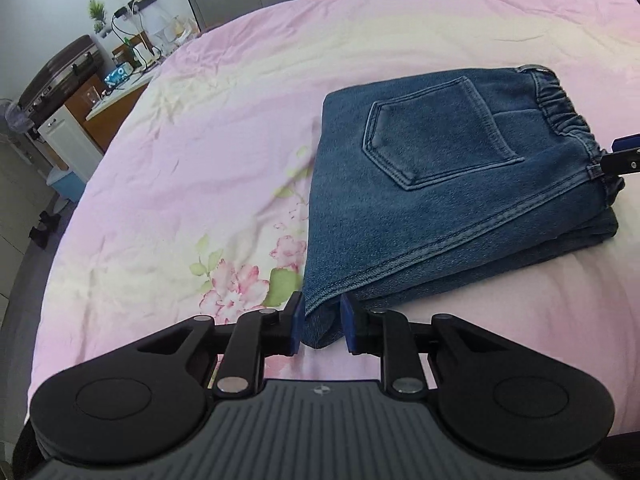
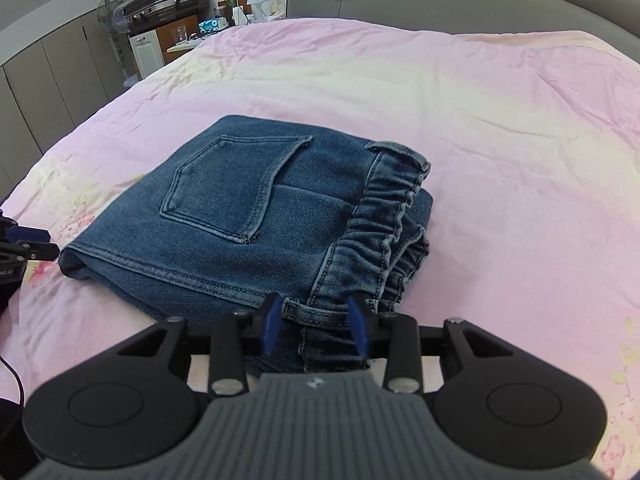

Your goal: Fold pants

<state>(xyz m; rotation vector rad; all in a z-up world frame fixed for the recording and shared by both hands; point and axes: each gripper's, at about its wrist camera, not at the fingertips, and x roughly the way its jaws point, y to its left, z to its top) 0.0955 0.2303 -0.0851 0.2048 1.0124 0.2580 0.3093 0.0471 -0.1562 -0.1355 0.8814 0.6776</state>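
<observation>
Already the pants (image 2: 256, 216) are seen folded into a compact packet on the pink bed (image 2: 500, 128), pocket (image 2: 228, 184) face up, the elastic waistband (image 2: 384, 220) stacked along the 3 o'clock edge in the right wrist view. The packet lies at about the middle of that view; in the left wrist view it is found toward 2 o'clock.

The left gripper (image 1: 320, 322) is placed at the packet's near folded corner, and that corner is held between its blue pads; whether it is truly pinched or only bracketed cannot be told, as a little gap seems to show on each side. The right gripper (image 2: 316, 326) is set over the waistband end, a belt loop between its pads. Its jaws look released, standing clear of the cloth on both sides.

The fold is judged nearly or wholly done, so the main risk is taken to be its undoing. If the left pads are lifted while denim is caught in them, the corner would be dragged up and the layers fanned out. The belt loop could be snagged by a right pad as it is drawn back, and the top waistband layer pulled off the stack. The soft quilt could also be rucked under the packet.
</observation>
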